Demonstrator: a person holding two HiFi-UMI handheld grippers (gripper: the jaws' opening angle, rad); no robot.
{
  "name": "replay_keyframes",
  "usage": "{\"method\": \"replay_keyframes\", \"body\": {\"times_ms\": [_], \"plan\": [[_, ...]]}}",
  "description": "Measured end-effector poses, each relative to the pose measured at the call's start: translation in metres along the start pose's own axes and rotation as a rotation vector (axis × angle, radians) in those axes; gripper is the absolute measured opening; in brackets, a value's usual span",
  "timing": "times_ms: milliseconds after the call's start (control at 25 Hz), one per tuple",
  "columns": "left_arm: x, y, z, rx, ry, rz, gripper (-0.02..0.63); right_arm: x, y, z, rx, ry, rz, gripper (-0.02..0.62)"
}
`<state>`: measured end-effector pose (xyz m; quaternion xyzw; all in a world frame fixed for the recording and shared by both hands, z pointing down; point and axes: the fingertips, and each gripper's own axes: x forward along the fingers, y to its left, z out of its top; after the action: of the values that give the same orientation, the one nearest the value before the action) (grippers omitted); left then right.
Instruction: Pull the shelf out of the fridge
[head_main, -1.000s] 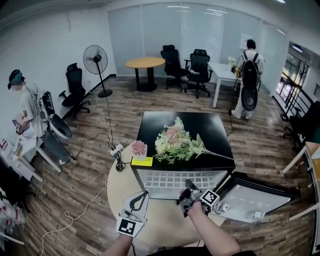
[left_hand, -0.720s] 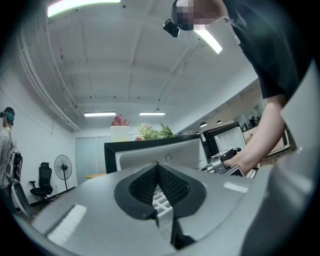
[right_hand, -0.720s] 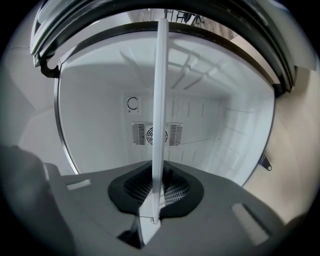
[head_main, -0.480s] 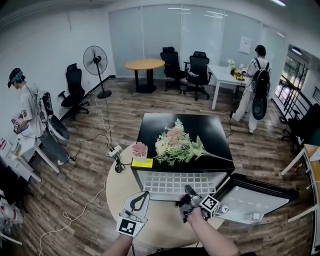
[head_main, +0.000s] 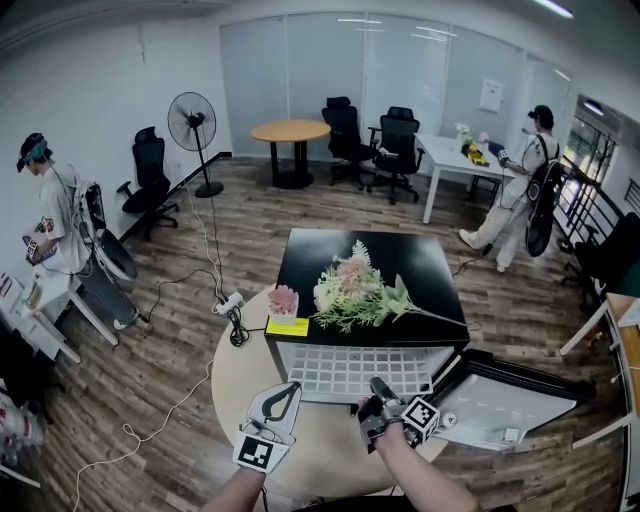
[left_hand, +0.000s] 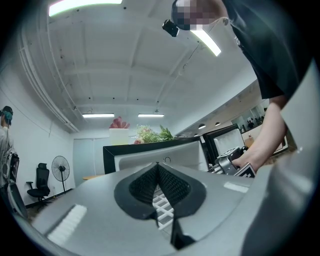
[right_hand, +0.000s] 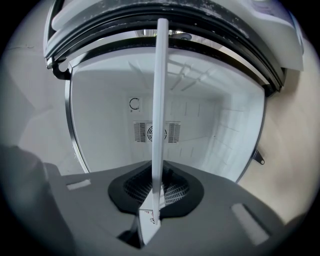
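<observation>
- head view: a black-topped fridge (head_main: 362, 262) stands on a round beige table (head_main: 232, 385) in the middle of the frame. its door (head_main: 510, 400) is swung open toward the lower right.
- the white grid shelf (head_main: 355, 368) sticks partway out of the fridge's front, toward the bottom of the frame.
- the right gripper (head_main: 377, 384), at lower centre, is at the shelf's front edge, right of its middle.
- the left gripper (head_main: 290, 387) hovers over the table at the lower left of the shelf, near it but apart.
- a bunch of flowers (head_main: 355, 290) lies on the fridge top. a small pink pot (head_main: 283, 300) and a yellow note (head_main: 287, 326) sit at the top's front left corner.
- a standing fan (head_main: 192, 125) is at upper left, one person (head_main: 45, 215) at the left edge and another (head_main: 525, 180) at upper right.
- left gripper view: the left gripper (left_hand: 157, 167) has its jaw tips met with nothing clamped. a bit of the white grid shows through the slit below the tips.
- the fridge fills the centre beyond, with the flowers on top. at the right a hand (left_hand: 257, 152) holds the right gripper.
- right gripper view: the right gripper (right_hand: 159, 175) is clamped on the shelf's edge. the shelf shows edge-on as a thin white bar from the jaws to the top of the frame.
- behind the bar is the fridge's white inside, with a round vent (right_hand: 170, 132) on the back wall.
</observation>
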<state>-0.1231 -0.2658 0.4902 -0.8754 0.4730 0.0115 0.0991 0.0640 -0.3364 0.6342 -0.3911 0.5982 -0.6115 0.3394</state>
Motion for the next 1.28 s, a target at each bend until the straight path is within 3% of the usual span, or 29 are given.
{"method": "replay_keyframes", "body": {"times_ms": [1280], "plan": [[-0.003, -0.007, 0.002, -0.008, -0.010, -0.029, 0.000, -0.060, -0.005, -0.033, -0.017, 0.025, -0.035, 0.037]]}}
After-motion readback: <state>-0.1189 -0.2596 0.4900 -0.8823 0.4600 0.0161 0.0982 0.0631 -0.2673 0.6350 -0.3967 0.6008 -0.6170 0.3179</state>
